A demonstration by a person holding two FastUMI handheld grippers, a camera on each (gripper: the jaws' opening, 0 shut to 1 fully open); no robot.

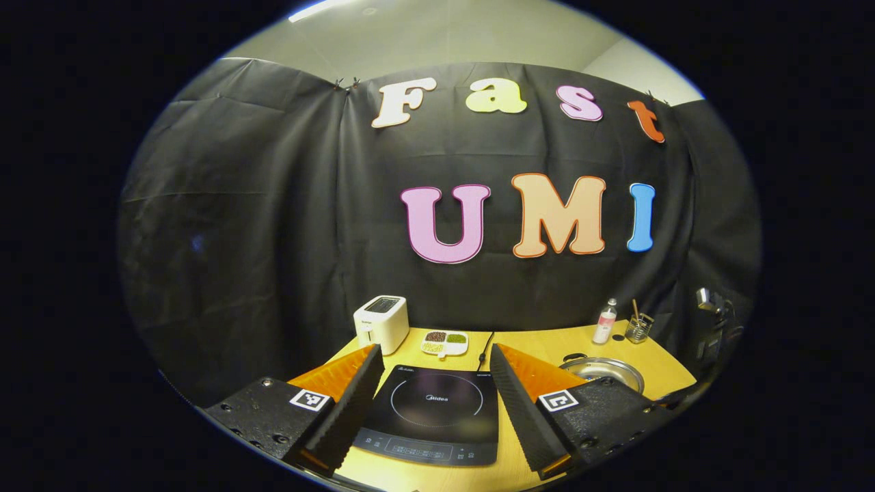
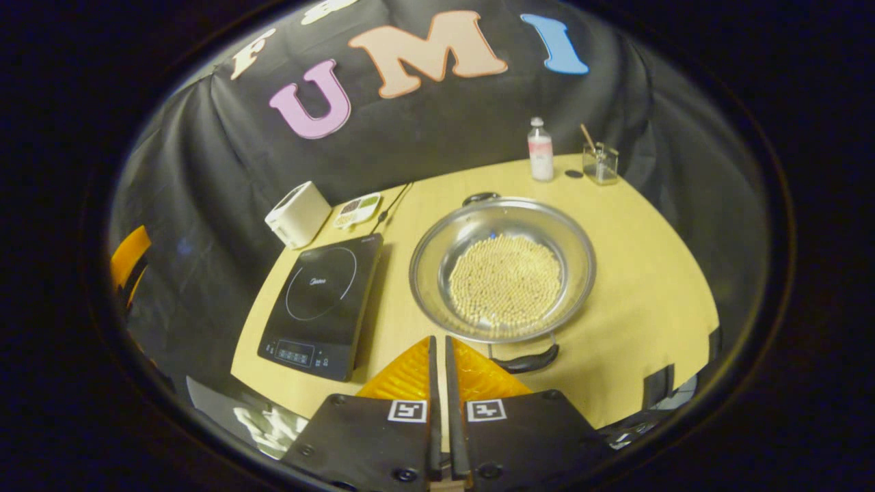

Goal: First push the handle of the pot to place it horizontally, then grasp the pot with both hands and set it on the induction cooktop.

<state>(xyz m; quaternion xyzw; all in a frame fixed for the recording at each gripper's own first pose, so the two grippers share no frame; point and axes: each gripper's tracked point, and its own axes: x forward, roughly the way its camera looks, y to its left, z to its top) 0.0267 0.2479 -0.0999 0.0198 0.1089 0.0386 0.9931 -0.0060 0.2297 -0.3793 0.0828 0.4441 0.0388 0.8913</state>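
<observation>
The right gripper [image 2: 438,355], fingers nearly closed on nothing, is looking into the pot [image 2: 502,270] with beans [image 2: 504,281], while the left gripper [image 1: 435,372], wide open, is framing the cooktop [image 1: 432,424].

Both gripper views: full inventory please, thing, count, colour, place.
pot: 1, silver, black handles, pale beads inside, table centre
induction cooktop: 1, black, beside the pot
toaster: 1, white, table's far corner
snack tray: 1, white, next to toaster
bottle: 1, clear-white, far edge
glass holder: 1, clear, stick inside, near bottle
table: 1, yellow wood
left gripper: 1, black, orange fingers apart, above cooktop
right gripper: 1, black, orange fingers together, near pot's closer handle
</observation>
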